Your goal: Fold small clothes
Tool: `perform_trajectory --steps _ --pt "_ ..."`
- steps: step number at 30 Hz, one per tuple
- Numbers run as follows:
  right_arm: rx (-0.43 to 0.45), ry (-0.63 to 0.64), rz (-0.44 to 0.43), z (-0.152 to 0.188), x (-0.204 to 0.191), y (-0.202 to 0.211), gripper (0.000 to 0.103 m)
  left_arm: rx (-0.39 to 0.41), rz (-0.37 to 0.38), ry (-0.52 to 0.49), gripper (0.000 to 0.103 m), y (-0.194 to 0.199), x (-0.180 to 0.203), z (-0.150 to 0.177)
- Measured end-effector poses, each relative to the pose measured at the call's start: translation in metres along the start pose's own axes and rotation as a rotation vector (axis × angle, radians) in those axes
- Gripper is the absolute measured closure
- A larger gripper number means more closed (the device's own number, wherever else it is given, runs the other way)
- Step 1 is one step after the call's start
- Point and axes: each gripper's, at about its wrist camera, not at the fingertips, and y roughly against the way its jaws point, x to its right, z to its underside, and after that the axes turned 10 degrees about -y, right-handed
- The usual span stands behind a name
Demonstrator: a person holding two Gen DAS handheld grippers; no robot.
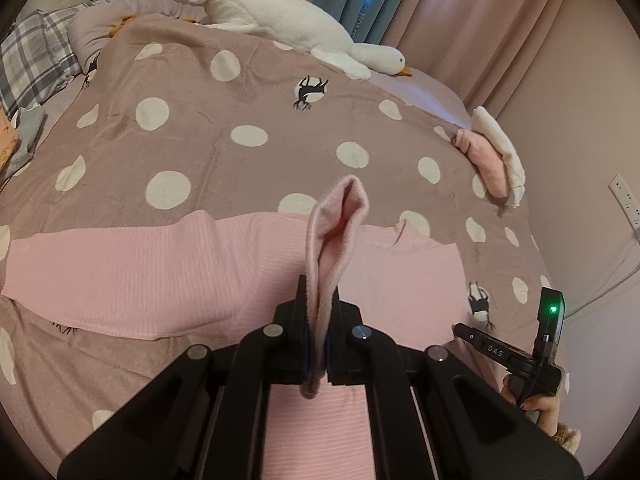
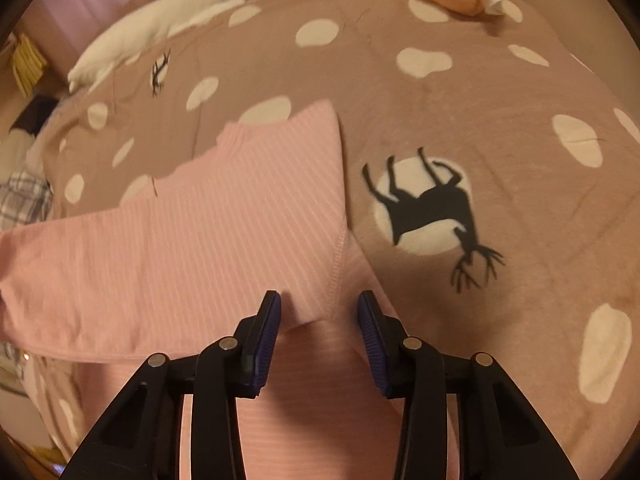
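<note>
**Pink ribbed knit, pinched at one edge and spread on the bed**

Pink, finely ribbed cloth made up the small garment, which was laid across the dotted bedspread, its sleeve stretched out to the left. A fold of it was held up off the bed by the left gripper, whose jaws were closed tight on the cloth. The right gripper was poised just above the seam near the garment's right edge, its jaws parted with nothing between them. The fabric was judged light, soft and limp: it would sag from any single pinch and could slide on the smooth cover. A hold at two spread points along a hem or seam, where the layers are thicker, was judged safest. A stack of folded clothes was seen near the far right edge, and a plush goose beyond.
</note>
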Motion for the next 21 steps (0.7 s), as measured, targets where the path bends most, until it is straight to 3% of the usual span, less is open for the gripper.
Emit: perform_trajectory --steps 21 --pt "-0.003 0.064 0.069 0.002 -0.011 -0.013 0.061 -0.111 -0.059 0.061 0.098 -0.030 -0.037 0.027"
